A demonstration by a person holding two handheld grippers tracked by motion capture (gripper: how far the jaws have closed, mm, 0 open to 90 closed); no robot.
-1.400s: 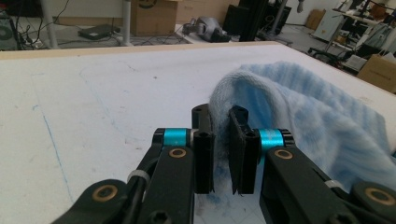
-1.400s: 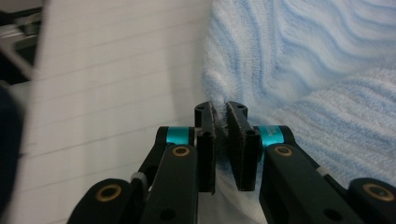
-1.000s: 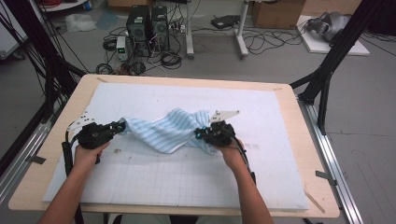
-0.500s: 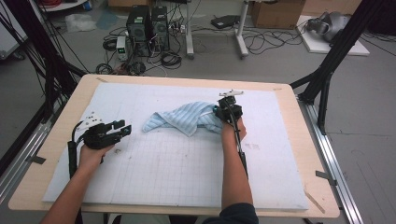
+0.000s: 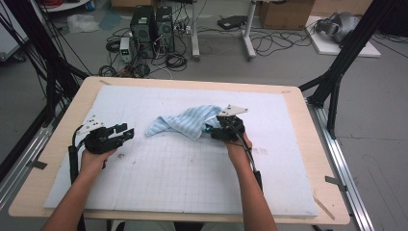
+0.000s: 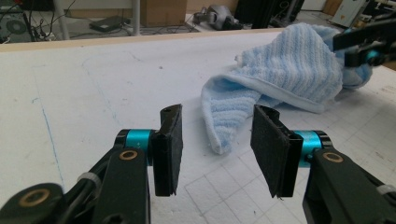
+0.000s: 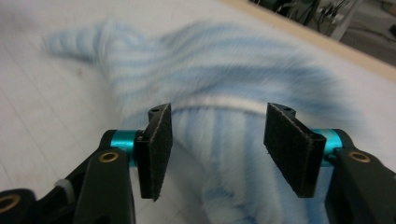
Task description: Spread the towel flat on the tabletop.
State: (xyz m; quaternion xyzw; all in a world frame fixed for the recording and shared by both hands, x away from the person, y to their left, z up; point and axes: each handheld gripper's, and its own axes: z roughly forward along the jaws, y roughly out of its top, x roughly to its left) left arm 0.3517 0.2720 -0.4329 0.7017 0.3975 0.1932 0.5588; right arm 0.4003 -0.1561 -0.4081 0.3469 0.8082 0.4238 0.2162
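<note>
Both claws released — the right claw (image 5: 210, 131) just opening over the blue towel (image 5: 185, 121), the left claw (image 5: 126, 133) apart.

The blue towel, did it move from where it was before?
Yes. The blue towel has bunched up toward the right on the white mat, leaving its left end farther from the table's left edge.

I see a wooden table (image 5: 312, 159) topped by a white gridded mat (image 5: 183, 178), on grey floor (image 5: 375, 96). Beyond its far edge stand two computer towers (image 5: 151, 26) among tangled cables (image 5: 178, 60), with cardboard boxes (image 5: 284, 12) behind. Black frame struts (image 5: 346, 57) flank both far corners.
</note>
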